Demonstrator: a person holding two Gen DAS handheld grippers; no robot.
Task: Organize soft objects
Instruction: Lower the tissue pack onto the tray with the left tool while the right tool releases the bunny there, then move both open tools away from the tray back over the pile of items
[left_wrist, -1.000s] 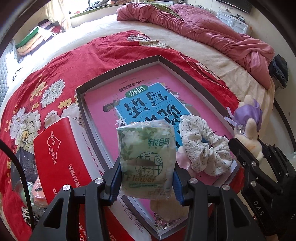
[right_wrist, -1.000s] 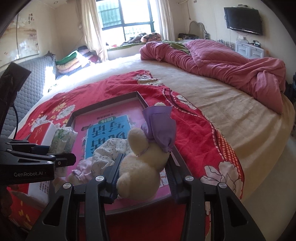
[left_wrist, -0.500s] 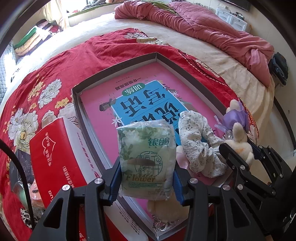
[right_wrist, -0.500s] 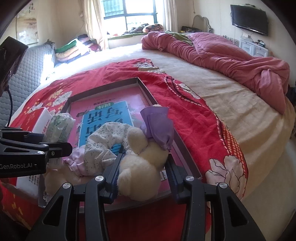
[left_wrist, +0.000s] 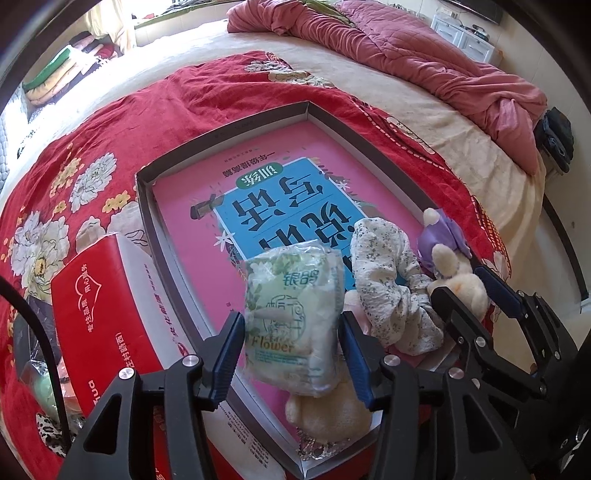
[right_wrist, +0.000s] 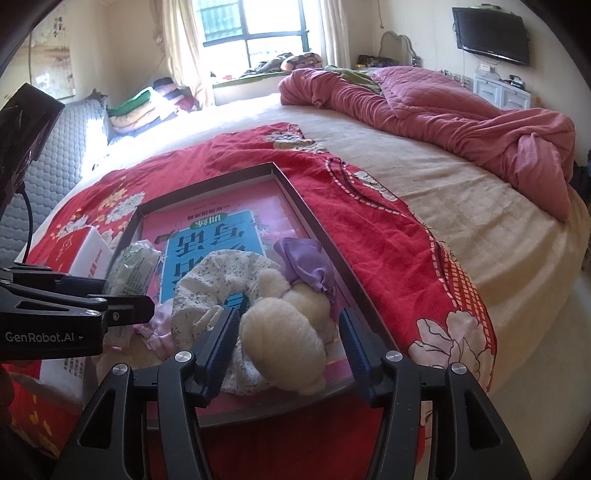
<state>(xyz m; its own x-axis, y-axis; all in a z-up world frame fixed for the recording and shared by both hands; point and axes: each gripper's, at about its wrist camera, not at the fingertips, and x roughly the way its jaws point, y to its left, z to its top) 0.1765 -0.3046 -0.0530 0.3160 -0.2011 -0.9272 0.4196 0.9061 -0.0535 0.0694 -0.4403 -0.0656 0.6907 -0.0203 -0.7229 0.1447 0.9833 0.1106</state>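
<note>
**Left wrist view: both grippers opening over the tray**

Low in the left wrist frame, the left gripper (left_wrist: 291, 354) is standing half open, its jaws having just been widening; the tissue pack (left_wrist: 293, 317) is sitting between the blue pads, with a thin gap showing at each side, tilted over the tray's near end. At lower centre of the right wrist frame, the right gripper (right_wrist: 288, 347) is also spreading its jaws, and the plush rabbit (right_wrist: 284, 339) with the purple bow is lying loose between them, clear of the right pad. Just left of the rabbit, the floral scrunchie (right_wrist: 218, 288) is lying touching it. All are lying inside the grey-rimmed tray (left_wrist: 147, 206), on its pink and blue floor. Left of the tray, a red tissue box (left_wrist: 99, 306) is resting on the red floral blanket (left_wrist: 110, 129).
</note>
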